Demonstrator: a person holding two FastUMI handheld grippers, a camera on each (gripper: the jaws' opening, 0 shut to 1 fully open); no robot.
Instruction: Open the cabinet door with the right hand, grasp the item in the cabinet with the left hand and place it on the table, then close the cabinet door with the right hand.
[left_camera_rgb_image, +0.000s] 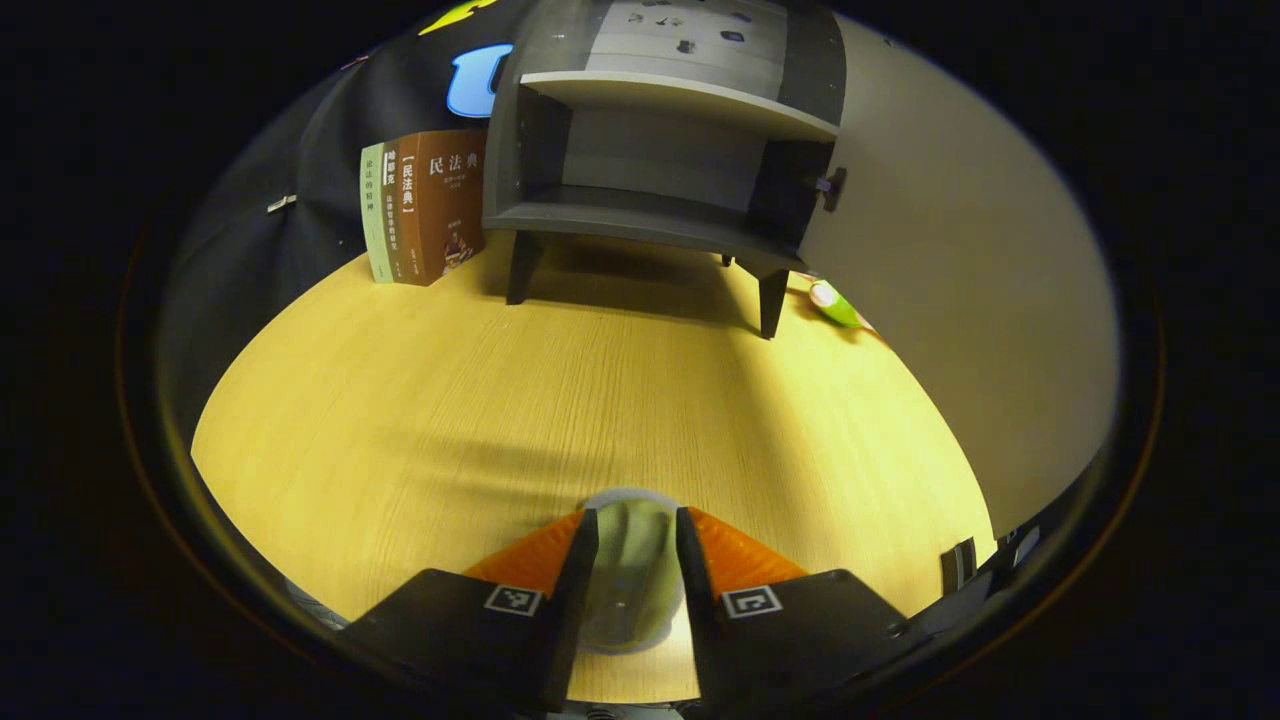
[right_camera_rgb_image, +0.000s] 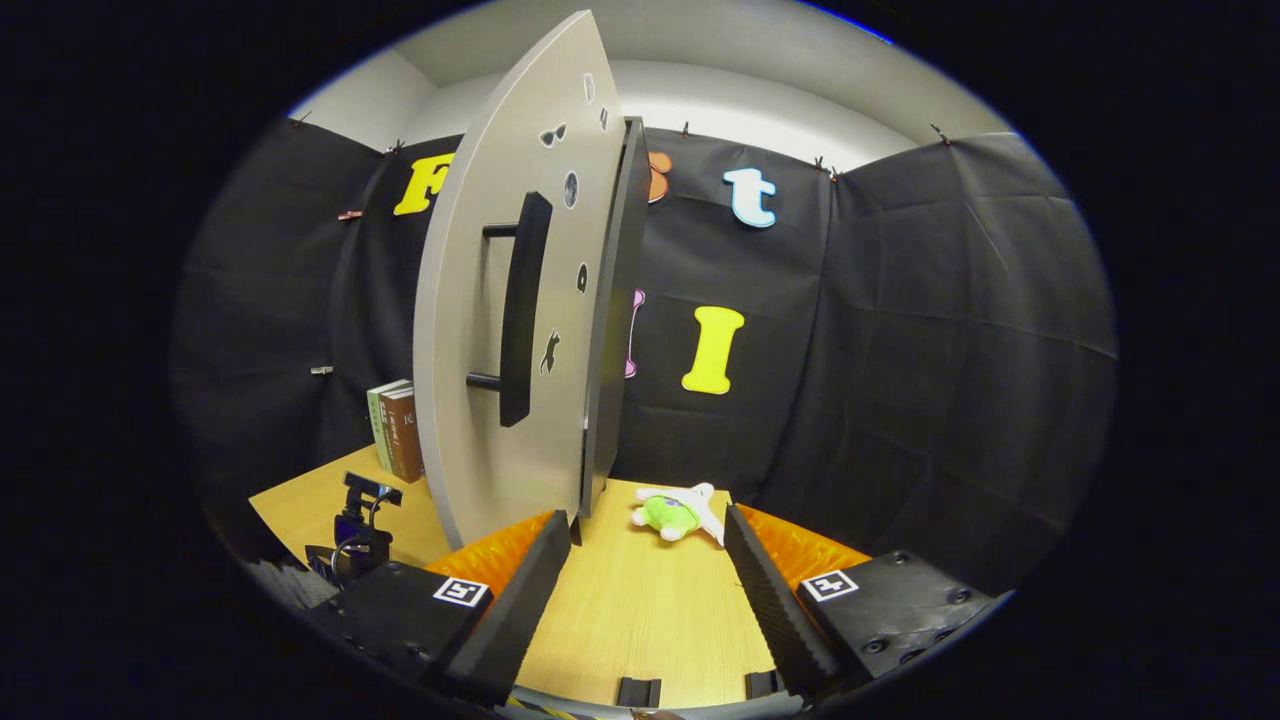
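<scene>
Light wood-grain table (left_camera_rgb_image: 560, 400) takes up most of the scene, with the grey cabinet (left_camera_rgb_image: 660, 150) standing on its little legs at the back. Its door (right_camera_rgb_image: 500, 330) is swung wide open, dark bar handle (right_camera_rgb_image: 520, 310) facing the right gripper (right_camera_rgb_image: 645, 570), whose fingers are spread apart and holding nothing. Cabinet shelves look bare from here.

The item (left_camera_rgb_image: 632, 575) is pinched in the left gripper (left_camera_rgb_image: 636, 560), low over the near part of the table; can't tell if it's touching the wood yet. It looks like a pale, roundish cup or jar, probably light and rigid, maybe a bit slick, so gripping across the sides as it is now seems right.

Other stuff: books (left_camera_rgb_image: 425, 205) standing left of the cabinet, and a small green and white plush toy (right_camera_rgb_image: 675, 512) lying on the table beside the door. Neither is near the drop spot, but the toy sits close to the door's swing path, I'd guess.
</scene>
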